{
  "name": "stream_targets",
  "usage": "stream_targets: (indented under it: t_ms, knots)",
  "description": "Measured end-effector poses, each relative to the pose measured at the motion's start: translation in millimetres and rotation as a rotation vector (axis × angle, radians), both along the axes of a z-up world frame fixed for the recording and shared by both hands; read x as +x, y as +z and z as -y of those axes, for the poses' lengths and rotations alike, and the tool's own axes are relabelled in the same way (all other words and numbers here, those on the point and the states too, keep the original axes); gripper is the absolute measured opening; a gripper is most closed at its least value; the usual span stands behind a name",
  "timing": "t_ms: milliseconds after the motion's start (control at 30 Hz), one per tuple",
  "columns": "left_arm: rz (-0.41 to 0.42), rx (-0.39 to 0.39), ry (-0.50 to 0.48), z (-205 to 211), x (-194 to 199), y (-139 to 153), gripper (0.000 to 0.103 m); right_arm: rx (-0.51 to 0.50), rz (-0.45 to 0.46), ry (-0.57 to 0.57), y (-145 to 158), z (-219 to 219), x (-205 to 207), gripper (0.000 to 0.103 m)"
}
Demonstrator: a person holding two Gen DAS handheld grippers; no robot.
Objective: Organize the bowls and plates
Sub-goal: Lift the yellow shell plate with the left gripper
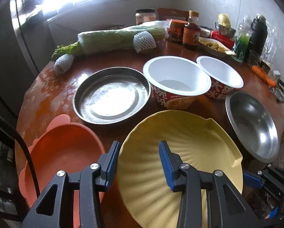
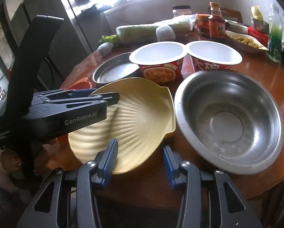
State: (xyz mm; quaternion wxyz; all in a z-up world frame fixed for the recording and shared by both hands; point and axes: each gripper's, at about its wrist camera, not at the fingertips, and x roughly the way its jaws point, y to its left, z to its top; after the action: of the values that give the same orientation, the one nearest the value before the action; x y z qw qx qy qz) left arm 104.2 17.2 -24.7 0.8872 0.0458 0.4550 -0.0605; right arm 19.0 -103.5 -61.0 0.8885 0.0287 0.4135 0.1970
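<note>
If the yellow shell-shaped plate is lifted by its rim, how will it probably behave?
The yellow shell-shaped plate looks rigid and probably light, likely plastic. Its ribbed surface may give some grip, but the smooth, thin rim could slip. The left hand-held gripper is open astride that rim, so the wide plate may tilt when lifted from one edge.

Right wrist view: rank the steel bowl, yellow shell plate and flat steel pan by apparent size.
1. Steel bowl, nearest the camera.
2. Yellow shell plate, nearly as large.
3. Flat steel pan, smallest, but farther away and partly hidden.

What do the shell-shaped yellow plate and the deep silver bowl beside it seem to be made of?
Shell-shaped yellow plate: probably plastic or melamine; matte, moulded ribs. Deep silver bowl: likely stainless steel; grey, mirror-like reflections.
</note>
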Motion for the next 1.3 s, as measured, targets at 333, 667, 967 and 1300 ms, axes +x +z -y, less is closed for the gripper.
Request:
stream_targets:
  t_ms: [333, 667, 967, 1300]
  knots:
    - [0.053, -0.024, 0.056, -21, -22, 23, 0.042, -0.014, 0.071, 0.044, 22, -17, -11, 0.047]
    - [0.127, -0.03, 0.107, -41, -37, 52, 0.042, -0.02, 0.127, 0.083, 43, -35, -14, 0.047]
    - [0.177, -0.042, 0.157, -69, -42, 70, 0.042, -0.028, 0.192, 0.127, 68, -59, -14, 0.047]
    - [0.189, -0.035, 0.226, -108, -44, 72, 0.042, -0.038, 0.239, 0.189, 84, -95, -7, 0.048]
